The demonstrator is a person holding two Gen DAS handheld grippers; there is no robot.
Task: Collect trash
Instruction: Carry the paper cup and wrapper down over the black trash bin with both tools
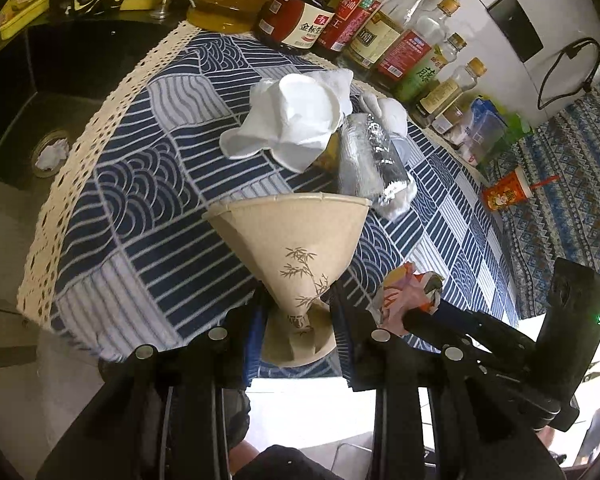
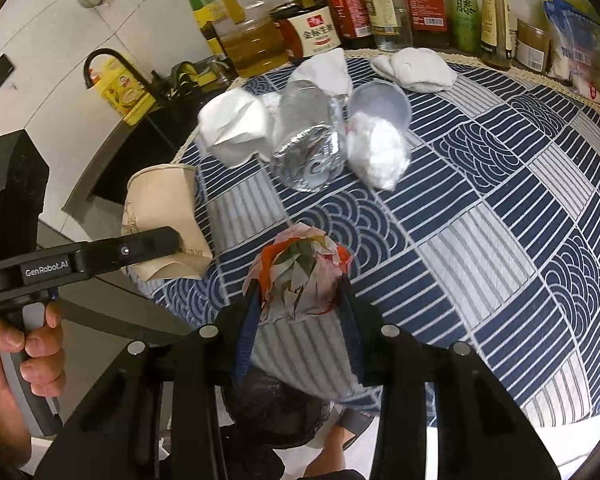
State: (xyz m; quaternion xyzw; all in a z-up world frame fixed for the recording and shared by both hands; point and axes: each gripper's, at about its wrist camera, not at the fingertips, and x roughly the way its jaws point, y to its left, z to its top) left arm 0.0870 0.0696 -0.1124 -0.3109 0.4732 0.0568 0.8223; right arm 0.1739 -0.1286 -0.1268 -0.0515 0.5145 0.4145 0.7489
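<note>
Gripping, left wrist view: the left gripper (image 1: 296, 312) has its fingers closed on the narrow base of a crushed paper cup (image 1: 288, 240) printed with bamboo, held above the near edge of the blue-and-white patterned tablecloth (image 1: 140, 208).
Right tool, same view: the right gripper (image 1: 410, 312) shows at lower right with a crumpled colourful wrapper (image 1: 408, 292) at its tips.
Left on the cloth: a crumpled white napkin (image 1: 288, 120) and a clear plastic bottle (image 1: 368, 156) lying on its side, touching each other.
Background: condiment bottles (image 1: 364, 24) along the far edge; a black sink (image 1: 40, 92) to the left, with a white wad in its drain.

Gripping, right wrist view: the right gripper (image 2: 300, 292) is clamped narrowly around the wrapper (image 2: 300, 272), just above the cloth's (image 2: 500, 220) near edge.
Left tool, same view: its finger presses the cup (image 2: 164, 216) off the table's left side.
Bin: a black bag (image 2: 272, 412) seems to sit below the right gripper; hard to tell.
Remaining: napkin (image 2: 236, 128), bottle (image 2: 308, 140), a clear plastic cup (image 2: 376, 136) stuffed with tissue, and a white cloth (image 2: 416, 68).
Progress: two pieces in hand, neither dropped; roughly four remain, so under halfway.
</note>
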